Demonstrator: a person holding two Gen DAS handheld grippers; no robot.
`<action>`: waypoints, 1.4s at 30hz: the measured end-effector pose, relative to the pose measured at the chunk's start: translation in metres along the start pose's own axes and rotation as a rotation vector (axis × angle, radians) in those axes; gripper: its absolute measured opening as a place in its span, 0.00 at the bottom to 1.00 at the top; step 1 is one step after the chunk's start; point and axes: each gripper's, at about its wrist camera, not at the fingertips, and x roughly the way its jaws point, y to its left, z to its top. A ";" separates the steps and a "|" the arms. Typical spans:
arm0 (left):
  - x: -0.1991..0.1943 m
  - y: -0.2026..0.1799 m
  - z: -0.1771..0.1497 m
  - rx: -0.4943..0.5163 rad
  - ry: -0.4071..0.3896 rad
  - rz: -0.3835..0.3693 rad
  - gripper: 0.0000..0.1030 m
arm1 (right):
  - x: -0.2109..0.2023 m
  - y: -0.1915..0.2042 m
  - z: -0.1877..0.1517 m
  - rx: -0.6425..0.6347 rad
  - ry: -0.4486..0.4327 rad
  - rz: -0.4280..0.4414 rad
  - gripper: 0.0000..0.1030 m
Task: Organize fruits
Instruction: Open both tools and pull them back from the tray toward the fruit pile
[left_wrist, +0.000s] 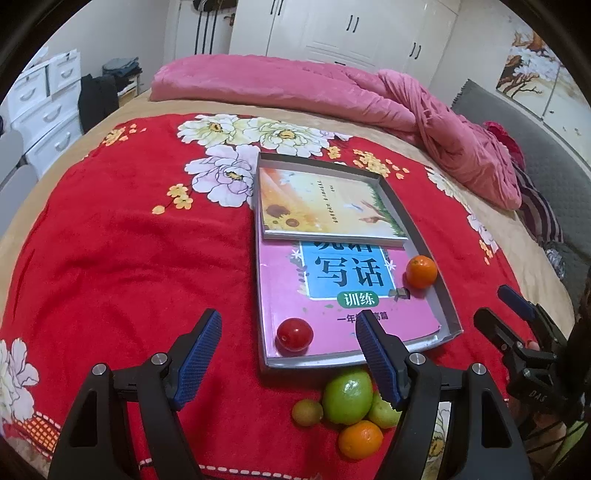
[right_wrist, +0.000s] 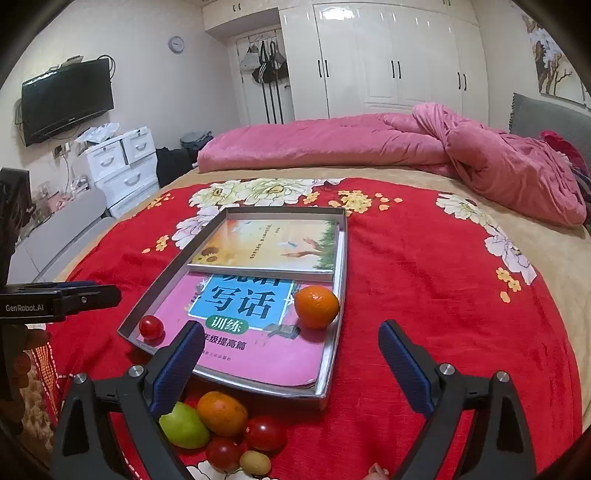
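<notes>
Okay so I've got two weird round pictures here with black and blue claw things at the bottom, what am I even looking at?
Those claws are two hand-held grippers; a person carries one in each hand. Each has a wide-angle camera looking along its fingers, hence the round, bent view. One picture comes from the left gripper, the other from the right gripper. Both stand open and hold nothing.

They hang over a bed with a red flowered blanket. On it lies a shallow grey tray holding two books, an orange and a small red tomato. In front of the tray, on the blanket, sits a pile of loose fruit: green, orange and red pieces not yet in the tray.
</notes>
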 end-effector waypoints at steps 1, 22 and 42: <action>-0.001 0.000 0.000 0.000 -0.001 0.000 0.74 | -0.001 0.000 0.000 0.002 -0.001 0.000 0.93; -0.008 -0.023 -0.031 0.079 0.058 -0.042 0.74 | -0.018 0.006 -0.011 0.013 0.038 0.019 0.96; -0.013 -0.037 -0.046 0.128 0.082 -0.062 0.74 | -0.028 0.028 -0.036 -0.023 0.130 0.013 0.96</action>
